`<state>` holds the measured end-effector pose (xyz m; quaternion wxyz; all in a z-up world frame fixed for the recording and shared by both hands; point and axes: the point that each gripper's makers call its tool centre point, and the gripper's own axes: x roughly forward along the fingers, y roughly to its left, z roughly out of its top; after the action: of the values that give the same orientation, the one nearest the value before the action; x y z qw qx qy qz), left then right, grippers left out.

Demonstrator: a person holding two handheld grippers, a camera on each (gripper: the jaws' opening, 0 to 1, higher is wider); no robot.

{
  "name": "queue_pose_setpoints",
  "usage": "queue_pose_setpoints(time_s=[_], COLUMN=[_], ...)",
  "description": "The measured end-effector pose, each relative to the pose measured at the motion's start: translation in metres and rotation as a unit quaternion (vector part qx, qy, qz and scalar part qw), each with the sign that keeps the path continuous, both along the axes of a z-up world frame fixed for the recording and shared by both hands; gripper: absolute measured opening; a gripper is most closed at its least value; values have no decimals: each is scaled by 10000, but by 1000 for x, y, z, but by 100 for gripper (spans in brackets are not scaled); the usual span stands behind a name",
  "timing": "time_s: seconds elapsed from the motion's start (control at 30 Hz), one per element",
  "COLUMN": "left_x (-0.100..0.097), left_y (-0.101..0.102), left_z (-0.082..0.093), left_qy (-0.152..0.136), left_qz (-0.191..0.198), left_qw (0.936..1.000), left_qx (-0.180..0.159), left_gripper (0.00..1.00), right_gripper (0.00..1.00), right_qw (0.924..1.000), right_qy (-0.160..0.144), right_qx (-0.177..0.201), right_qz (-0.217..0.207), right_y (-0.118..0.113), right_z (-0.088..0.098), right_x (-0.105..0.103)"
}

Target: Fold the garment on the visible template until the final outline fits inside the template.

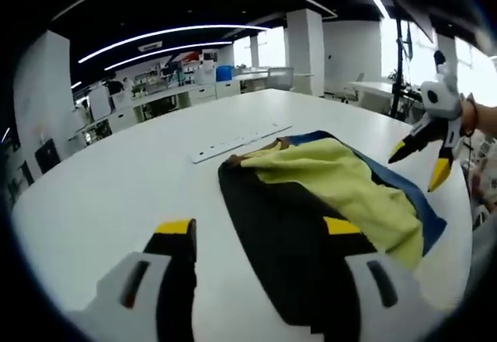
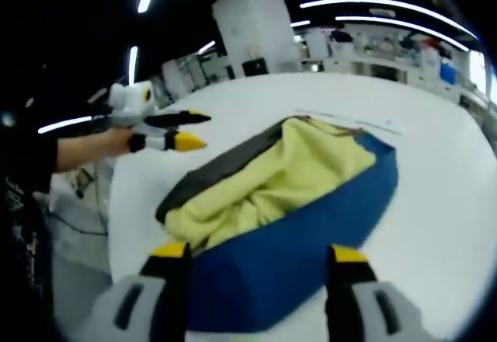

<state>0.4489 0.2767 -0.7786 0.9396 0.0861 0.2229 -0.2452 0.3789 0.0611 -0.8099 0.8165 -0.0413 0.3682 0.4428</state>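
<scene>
White table [image 1: 116, 194] | ruler [image 1: 237, 141] beside folded garment [image 1: 326, 179] | left hand-held gripper [image 1: 260, 229] spread | right hand-held gripper [image 2: 252, 253] spread

The desk [image 1: 116, 179] is seen as plain white. On it, the garment [image 1: 326, 194] is shown in three plain colours: pale yellow in the middle, black along one side and blue along the other, with a brown trim at its far end. A white strip [image 1: 237, 141] is seen just beyond the garment. Each hand-held gripper, left [image 1: 260, 237] and right [image 2: 256, 260], is coloured grey-white with black jaws tipped in yellow.
</scene>
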Motion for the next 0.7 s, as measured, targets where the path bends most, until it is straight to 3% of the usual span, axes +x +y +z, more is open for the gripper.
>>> queue_pose_setpoints(time_s=[0.17, 0.43, 0.53, 0.7], left_x=[-19, -42, -47, -53], left_y=[-2, -2, 3, 8], left_z=[-5, -32, -42, -54], left_qy=[46, 283, 411, 621], left_qz=[58, 46, 99, 291], left_qw=[9998, 9995, 9988, 9974], left_qx=[-158, 95, 262, 207], left_gripper=[49, 34, 33, 31], right_gripper=[53, 32, 25, 12], right_qw=[9994, 9976, 9962, 9930], right_qy=[-233, -419, -518, -642], right_qx=[-234, -539, -691, -979], right_qz=[-32, 65, 110, 149], right_y=[-6, -8, -10, -18], right_z=[-5, -15, -19, -29], right_x=[-5, -18, -19, -16])
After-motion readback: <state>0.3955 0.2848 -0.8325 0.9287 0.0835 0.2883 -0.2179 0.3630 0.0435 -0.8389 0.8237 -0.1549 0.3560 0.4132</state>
